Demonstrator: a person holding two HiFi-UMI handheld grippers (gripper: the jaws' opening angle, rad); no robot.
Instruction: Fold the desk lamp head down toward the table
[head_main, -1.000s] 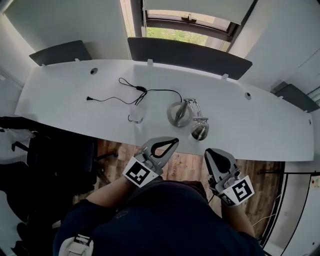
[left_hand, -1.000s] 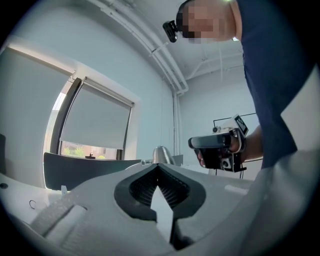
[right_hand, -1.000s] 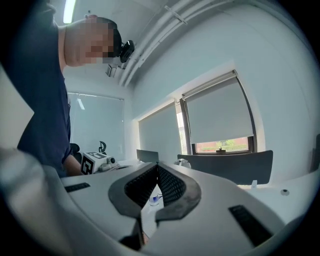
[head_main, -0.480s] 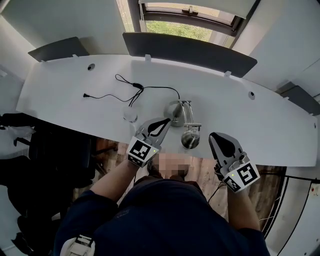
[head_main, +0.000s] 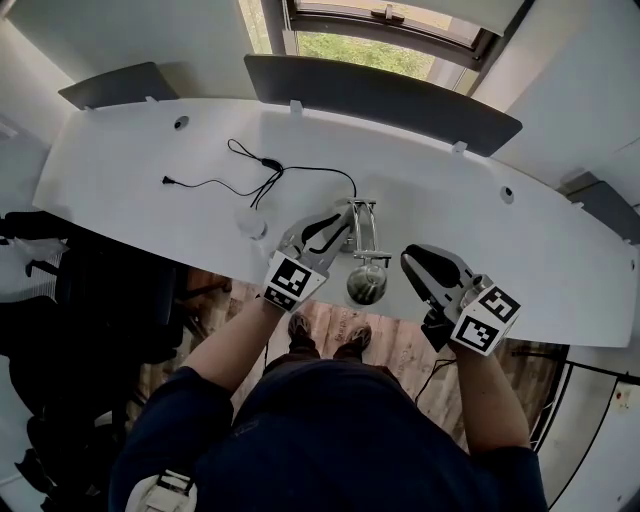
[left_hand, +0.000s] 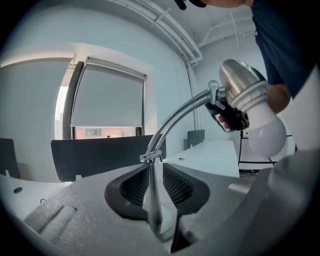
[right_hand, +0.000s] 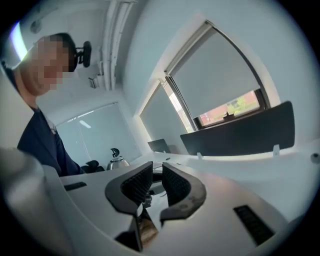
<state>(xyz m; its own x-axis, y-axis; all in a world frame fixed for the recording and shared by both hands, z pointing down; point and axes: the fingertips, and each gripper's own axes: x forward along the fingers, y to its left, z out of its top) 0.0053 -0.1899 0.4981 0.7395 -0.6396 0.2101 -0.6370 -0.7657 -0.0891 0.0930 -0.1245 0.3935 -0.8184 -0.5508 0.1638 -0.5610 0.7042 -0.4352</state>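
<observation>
I'd put this at the bracing step. The brushed-metal desk lamp stands on its round base close to the near edge of the long white counter, about midway along. Its curved chrome arm arches up and carries the bell-shaped shade with its white bulb high, out toward the person. The head isn't folded down yet.

The left tongs are closed on the upright chrome stem, whose tube fills the gap between the ribbed pads. The right tongs are narrow, drawn almost together with only a slit between them and nothing in it. From above they hover just beside the shade on its right, apart from it. A thin black cord trails off toward the far left corner.

The next move looks like the right tongs' job. They could open to take the neck behind the shade, or press on top of it, and swing the head down to the counter. Meanwhile the left keeps the stem from tipping. The polished, rounded shade may well slip.
</observation>
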